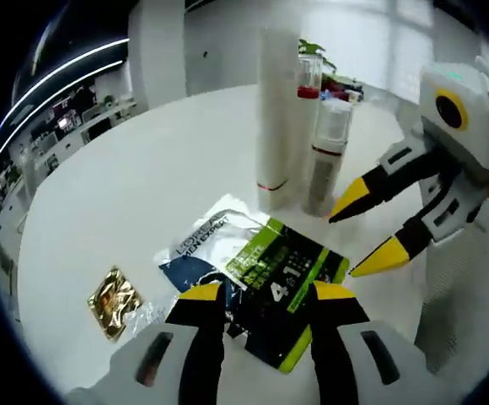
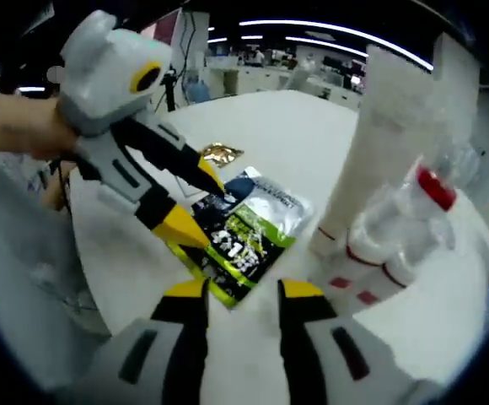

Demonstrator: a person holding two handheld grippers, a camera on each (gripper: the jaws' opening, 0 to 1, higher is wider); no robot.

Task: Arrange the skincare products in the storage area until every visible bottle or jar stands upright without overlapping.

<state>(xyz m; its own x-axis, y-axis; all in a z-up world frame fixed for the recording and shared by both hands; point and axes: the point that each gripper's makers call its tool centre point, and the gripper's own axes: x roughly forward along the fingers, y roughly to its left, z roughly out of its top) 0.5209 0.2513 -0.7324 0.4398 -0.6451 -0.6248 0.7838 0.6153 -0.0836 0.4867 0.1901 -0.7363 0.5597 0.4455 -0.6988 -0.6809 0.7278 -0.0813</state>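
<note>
Left gripper view: glossy flat sachet (image 1: 265, 283) beside cylindrical white bottles (image 1: 278, 118).

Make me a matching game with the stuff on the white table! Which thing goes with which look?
Things:
1. tall tube
2. sachet
3. foil packet
4. pump bottle

Looks:
A. gold and crinkly
B. lying flat, green and black
C. plain white, standing, tallest
D. standing, clear cap

Pairs: 1-C, 2-B, 3-A, 4-D
</note>
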